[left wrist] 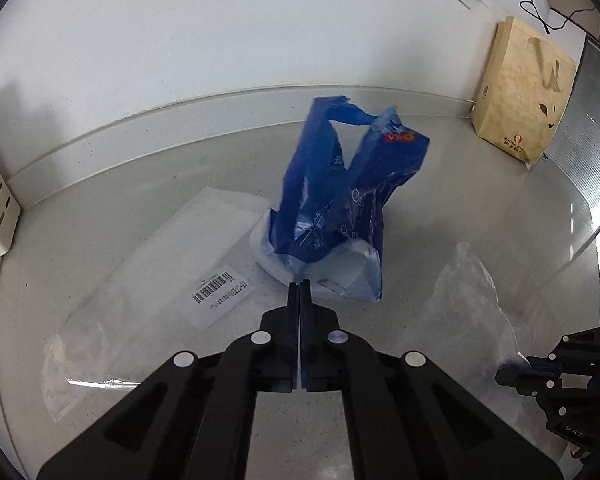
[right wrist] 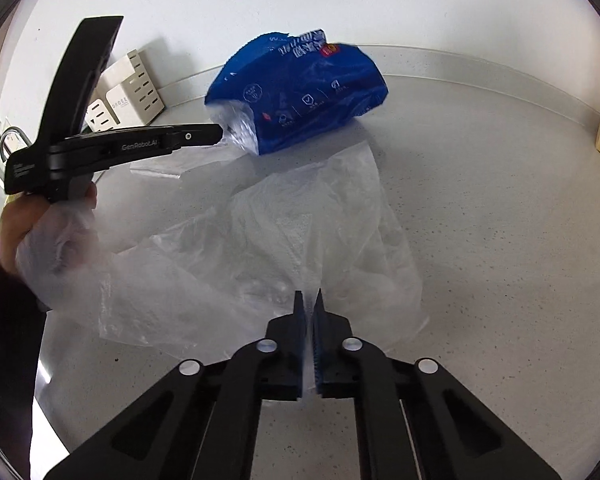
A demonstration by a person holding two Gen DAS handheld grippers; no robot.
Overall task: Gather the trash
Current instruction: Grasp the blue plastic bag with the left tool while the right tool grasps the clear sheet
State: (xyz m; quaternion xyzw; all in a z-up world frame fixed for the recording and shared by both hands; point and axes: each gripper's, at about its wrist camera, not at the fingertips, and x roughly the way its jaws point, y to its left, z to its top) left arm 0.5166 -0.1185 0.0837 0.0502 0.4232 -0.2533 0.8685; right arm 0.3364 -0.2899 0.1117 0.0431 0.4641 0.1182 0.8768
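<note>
Left gripper (left wrist: pixel 299 286) is pinched shut on the blue wrapper's (left wrist: pixel 336 196) clear end, lifting it off the counter (left wrist: pixel 440 184). Right gripper (right wrist: pixel 308 300) clamps the clear plastic bag's (right wrist: pixel 268 248) edge, probably holding it ready as the trash bag.

Speckled grey counter (left wrist: pixel 120 208): blue wrapper (left wrist: pixel 340 184), clear bags (right wrist: pixel 300 240), paper bag (left wrist: pixel 524 92).

Both wrist views look down close over the counter (left wrist: pixel 440 184), seemingly sharing the blue bag (right wrist: pixel 300 92).
</note>
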